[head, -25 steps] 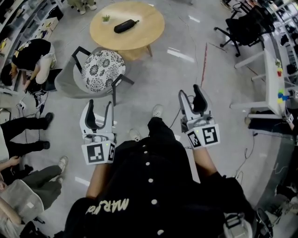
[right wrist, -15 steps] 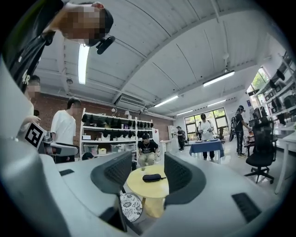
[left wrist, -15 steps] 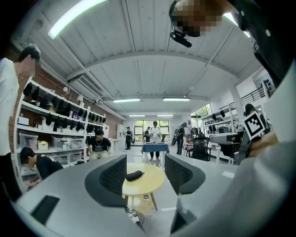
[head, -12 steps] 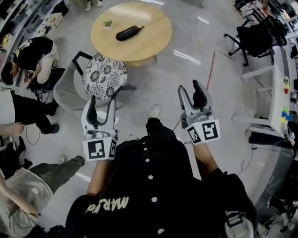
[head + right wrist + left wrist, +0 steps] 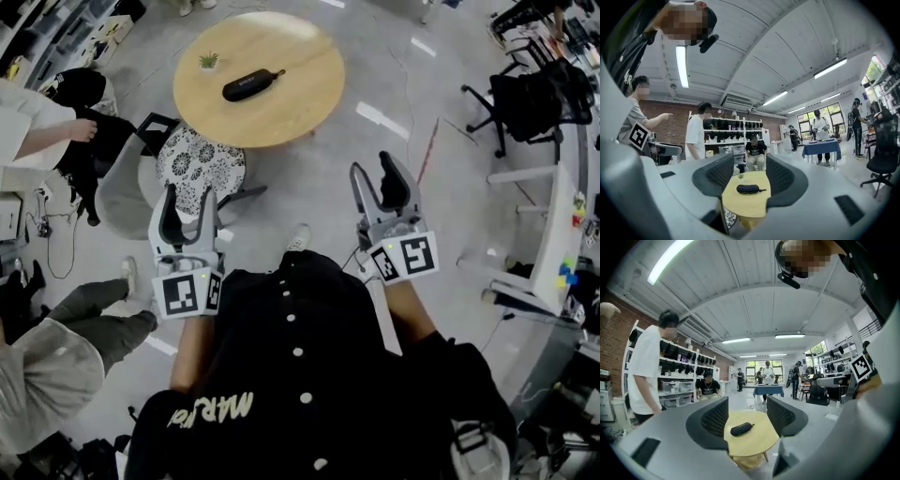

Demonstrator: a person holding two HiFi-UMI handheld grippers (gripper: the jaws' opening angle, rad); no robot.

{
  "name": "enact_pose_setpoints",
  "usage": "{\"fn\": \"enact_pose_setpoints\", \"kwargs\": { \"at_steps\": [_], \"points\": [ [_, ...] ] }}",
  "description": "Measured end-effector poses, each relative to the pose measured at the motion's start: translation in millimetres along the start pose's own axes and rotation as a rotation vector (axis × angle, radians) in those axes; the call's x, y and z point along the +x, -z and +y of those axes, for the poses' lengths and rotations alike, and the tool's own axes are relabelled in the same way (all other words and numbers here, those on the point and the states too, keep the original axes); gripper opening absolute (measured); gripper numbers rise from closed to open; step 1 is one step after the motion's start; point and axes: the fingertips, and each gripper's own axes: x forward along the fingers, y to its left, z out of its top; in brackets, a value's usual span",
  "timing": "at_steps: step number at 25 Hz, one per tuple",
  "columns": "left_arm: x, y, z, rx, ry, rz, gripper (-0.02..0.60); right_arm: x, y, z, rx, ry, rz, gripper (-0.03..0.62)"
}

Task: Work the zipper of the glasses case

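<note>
A black glasses case [image 5: 250, 84] lies on a round wooden table [image 5: 291, 108] far ahead of me, its zipper pull pointing right. It also shows between the jaws as the glasses case [image 5: 741, 429] in the left gripper view and the glasses case [image 5: 748, 189] in the right gripper view. My left gripper [image 5: 187, 208] and right gripper [image 5: 373, 180] are held up in front of my body, well short of the table. Both stand open with nothing between their jaws.
A patterned cushioned chair [image 5: 199, 160] stands between me and the table. A tiny potted plant [image 5: 209, 62] sits on the table's left side. People stand and sit at the left [image 5: 37, 141]. Office chairs [image 5: 534, 94] and a white desk [image 5: 553, 234] are at the right.
The table and case have drawn nearer and lower in the head view as I walk toward them. Both grippers stay raised and open. People at the left have shifted.
</note>
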Motion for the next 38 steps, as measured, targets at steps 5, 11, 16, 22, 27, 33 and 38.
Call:
{"fn": "enact_pose_setpoints", "kwargs": {
  "at_steps": [5, 11, 16, 22, 27, 33, 38],
  "points": [
    [22, 1, -22, 0.025, -0.018, 0.016, 0.239, 30, 4, -22, -0.002, -0.067, 0.016, 0.202],
    [37, 16, -12, 0.019, -0.022, 0.064, 0.239, 65, 21, -27, -0.001, -0.091, 0.044, 0.204],
    [65, 21, 2, 0.022, 0.006, 0.06, 0.239, 94, 25, -33, -0.008, -0.09, 0.049, 0.203],
    [115, 11, 28, 0.008, 0.044, 0.026, 0.239, 143, 16, -42, -0.009, -0.071, 0.03, 0.201],
    [160, 2, 53, 0.006, 0.092, 0.009, 0.239, 191, 3, -50, -0.032, -0.052, 0.004, 0.204],
    [208, 3, 86, 0.017, 0.143, 0.023, 0.239, 244, 2, -51, -0.05, -0.042, 0.027, 0.201],
    [240, 39, 94, -0.018, 0.209, 0.097, 0.239, 264, 24, -56, -0.038, -0.03, 0.092, 0.183]
  ]
}}
